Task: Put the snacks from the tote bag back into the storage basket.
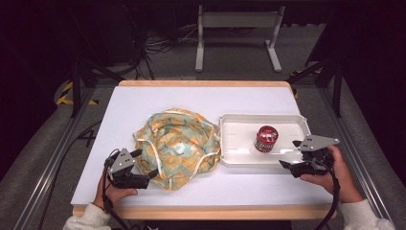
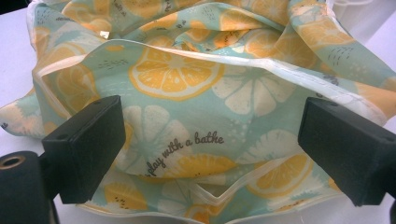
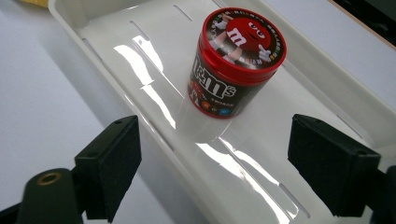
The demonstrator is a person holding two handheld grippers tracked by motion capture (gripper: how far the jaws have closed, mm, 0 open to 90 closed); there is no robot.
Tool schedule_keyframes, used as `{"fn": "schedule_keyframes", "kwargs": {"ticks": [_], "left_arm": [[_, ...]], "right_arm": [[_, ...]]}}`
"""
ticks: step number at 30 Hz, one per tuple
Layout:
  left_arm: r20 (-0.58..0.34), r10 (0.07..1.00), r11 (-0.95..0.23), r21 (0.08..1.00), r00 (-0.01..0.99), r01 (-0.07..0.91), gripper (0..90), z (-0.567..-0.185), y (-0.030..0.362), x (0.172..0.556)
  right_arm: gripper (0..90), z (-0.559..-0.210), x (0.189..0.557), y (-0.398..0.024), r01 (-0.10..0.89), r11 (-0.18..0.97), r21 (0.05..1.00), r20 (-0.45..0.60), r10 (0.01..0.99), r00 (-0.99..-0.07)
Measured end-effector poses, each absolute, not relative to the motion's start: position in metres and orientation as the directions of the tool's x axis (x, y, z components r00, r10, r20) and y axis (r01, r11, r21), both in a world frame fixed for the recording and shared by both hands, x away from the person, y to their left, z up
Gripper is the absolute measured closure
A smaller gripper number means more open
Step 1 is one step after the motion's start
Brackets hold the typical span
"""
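- Right gripper: jaws spread, nothing between the pads; it hangs over the near rim of the white tray.
- M&M's tub: red-lidded, upright on the tray floor, ahead of the right jaws and roughly on the line between them, well clear of both pads.
- Left gripper: jaws spread, with the lemon-print fabric bag lying between and ahead of them; the pads do not appear to press the cloth.
- Bag hem: a cream-edged fold runs across just ahead of the left jaws, likely the mouth of the bag.
- Step in hand, as judged: the right gripper goes for the tub, the left readies the bag.
- Handling note: carry the right jaws forward over the rim until the tub's dark wall sits squarely between the pads, below the lid, then close.
- Caution: the tub is round and glossy; an off-centre pinch may skid it along the slick tray.
- Left side: take the hem alone, not several layers.
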State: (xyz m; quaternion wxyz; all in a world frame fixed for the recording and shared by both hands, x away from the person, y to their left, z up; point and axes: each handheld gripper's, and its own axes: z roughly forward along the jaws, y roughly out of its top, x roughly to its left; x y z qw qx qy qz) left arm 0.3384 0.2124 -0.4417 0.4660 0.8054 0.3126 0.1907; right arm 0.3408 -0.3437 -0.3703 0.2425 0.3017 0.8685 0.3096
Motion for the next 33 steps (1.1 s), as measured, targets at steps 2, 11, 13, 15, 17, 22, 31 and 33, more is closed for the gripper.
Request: {"fn": "schedule_keyframes", "kwargs": {"ticks": [2,11,13,15,17,22,31,33], "left_arm": [[0.02,0.68,-0.374,0.869,0.733,0.324,8.1,-0.442,0.212,0.339],[0.014,0.687,-0.363,0.872,0.726,0.327,8.1,-0.442,0.214,0.339],[0.015,0.687,-0.364,0.872,0.727,0.326,8.1,-0.441,0.215,0.339],[0.007,0.689,-0.359,0.872,0.725,0.332,8.1,-0.442,0.215,0.338],[0.013,0.688,-0.364,0.871,0.725,0.33,8.1,-0.442,0.216,0.338],[0.01,0.695,-0.353,0.876,0.719,0.328,8.1,-0.441,0.219,0.337],[0.017,0.692,-0.355,0.879,0.722,0.32,8.1,-0.439,0.218,0.338],[0.02,0.691,-0.357,0.878,0.722,0.318,8.0,-0.44,0.217,0.338]], "right_arm": [[17.4,-0.374,0.339,-0.346,0.373,0.617,0.693,-0.222,0.675,-0.703],[15.4,-0.39,0.328,-0.359,0.359,0.563,0.744,-0.214,0.71,-0.671],[14.7,-0.395,0.326,-0.361,0.36,0.55,0.754,-0.207,0.718,-0.665],[13.4,-0.401,0.323,-0.364,0.346,0.543,0.765,-0.22,0.725,-0.652],[13.2,-0.403,0.321,-0.365,0.339,0.534,0.775,-0.219,0.729,-0.649],[11.2,-0.411,0.312,-0.375,0.307,0.479,0.822,-0.214,0.76,-0.614],[7.5,-0.422,0.296,-0.384,0.266,0.458,0.848,-0.255,0.793,-0.554],[7.2,-0.424,0.293,-0.386,0.253,0.452,0.855,-0.26,0.797,-0.545]]}}
